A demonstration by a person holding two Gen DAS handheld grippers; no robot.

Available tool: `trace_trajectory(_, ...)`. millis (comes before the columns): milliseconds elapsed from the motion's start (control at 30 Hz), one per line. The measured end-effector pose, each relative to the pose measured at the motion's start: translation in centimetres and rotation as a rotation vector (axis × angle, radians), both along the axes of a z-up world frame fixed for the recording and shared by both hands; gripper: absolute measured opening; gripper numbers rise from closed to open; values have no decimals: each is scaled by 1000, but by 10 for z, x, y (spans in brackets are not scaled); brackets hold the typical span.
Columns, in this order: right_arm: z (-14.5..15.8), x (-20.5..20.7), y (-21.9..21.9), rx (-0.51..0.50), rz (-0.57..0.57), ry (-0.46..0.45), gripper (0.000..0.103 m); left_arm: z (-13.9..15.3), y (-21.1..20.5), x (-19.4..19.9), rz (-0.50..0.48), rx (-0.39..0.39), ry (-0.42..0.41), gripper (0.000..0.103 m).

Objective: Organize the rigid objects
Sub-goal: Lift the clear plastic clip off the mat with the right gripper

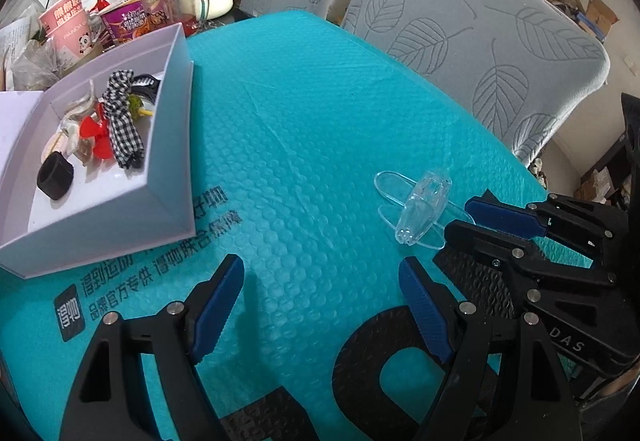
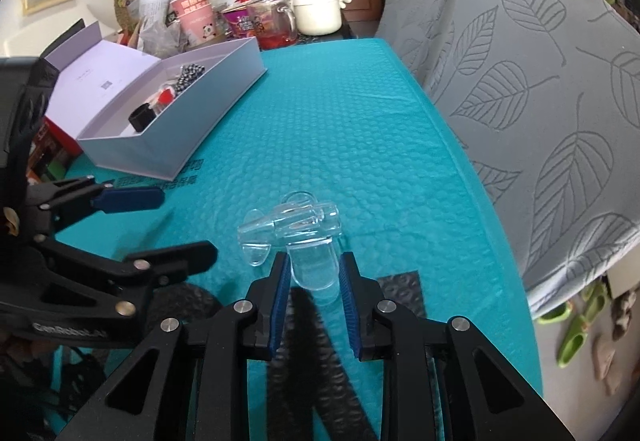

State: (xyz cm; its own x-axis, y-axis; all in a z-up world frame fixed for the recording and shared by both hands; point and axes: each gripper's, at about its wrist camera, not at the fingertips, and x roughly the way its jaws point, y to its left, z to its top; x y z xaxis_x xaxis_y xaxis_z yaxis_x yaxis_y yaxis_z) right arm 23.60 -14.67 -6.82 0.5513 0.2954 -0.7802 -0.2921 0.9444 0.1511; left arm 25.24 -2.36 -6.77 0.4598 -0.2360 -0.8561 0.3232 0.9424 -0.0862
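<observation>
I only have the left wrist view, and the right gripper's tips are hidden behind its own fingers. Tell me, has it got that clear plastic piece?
Observer: Yes. In the right wrist view the right gripper has its blue pads against both sides of one rounded tab of the clear plastic piece.
Operator: Is the piece off the mat?
Observer: I cannot tell; its far end looks to lie on the teal mat.
Operator: Does the white box have a lid?
Observer: Yes, a hinged lid stands open on the far side of the white box.
</observation>
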Motion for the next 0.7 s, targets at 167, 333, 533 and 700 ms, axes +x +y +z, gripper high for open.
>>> trace_trajectory(167,-3,-7,3,37,2,19,25,-5,-2,-8,-35,-5,3,80)
trace_trajectory(333,-3,-11,5,33,1,21,25,-6,-3,-15,-80,-8,-20,80)
trace_trajectory(533,-2,-11,5,35,1,17,25,-5,-1,-21,-107,-14,-28,75)
trace_trajectory(700,0,-12,9,30,10,14,25,-6,3,-22,-128,-12,-37,73)
